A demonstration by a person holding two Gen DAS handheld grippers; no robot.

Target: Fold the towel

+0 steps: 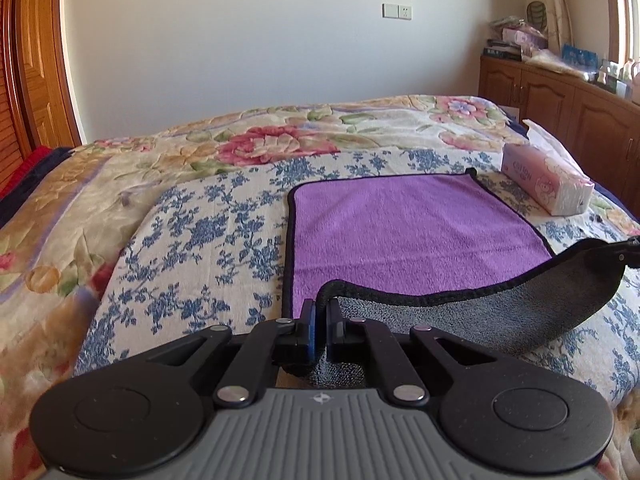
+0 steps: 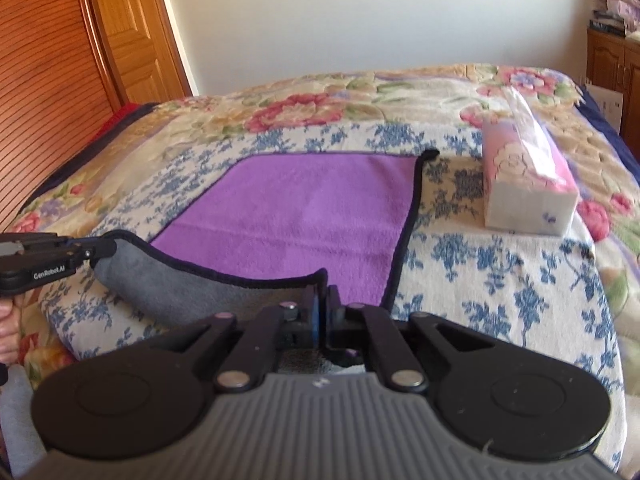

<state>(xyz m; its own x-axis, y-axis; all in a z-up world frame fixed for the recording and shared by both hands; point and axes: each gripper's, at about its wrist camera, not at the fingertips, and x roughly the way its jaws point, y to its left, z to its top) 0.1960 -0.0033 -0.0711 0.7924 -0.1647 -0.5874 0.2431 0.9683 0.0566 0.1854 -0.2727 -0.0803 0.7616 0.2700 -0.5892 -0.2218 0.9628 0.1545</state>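
Observation:
A towel, purple on top [image 1: 408, 236] and grey underneath, with black piping, lies on the bed [image 2: 304, 216]. My left gripper [image 1: 321, 312] is shut on its near left corner. My right gripper [image 2: 322, 300] is shut on its near right corner. The near edge is lifted between them, showing the grey underside [image 1: 500, 312] sagging in a curve. The left gripper also shows in the right wrist view [image 2: 96, 250] at far left. The right gripper's tip shows at the right edge of the left wrist view [image 1: 628, 252].
The bed is covered by a blue-flowered cloth [image 1: 208, 240] over a pink floral quilt [image 1: 276, 140]. A pink tissue pack [image 1: 548, 182] lies right of the towel [image 2: 524, 188]. Wooden cabinets [image 1: 560, 96] stand at the right; a wooden door [image 2: 132, 28] at the left.

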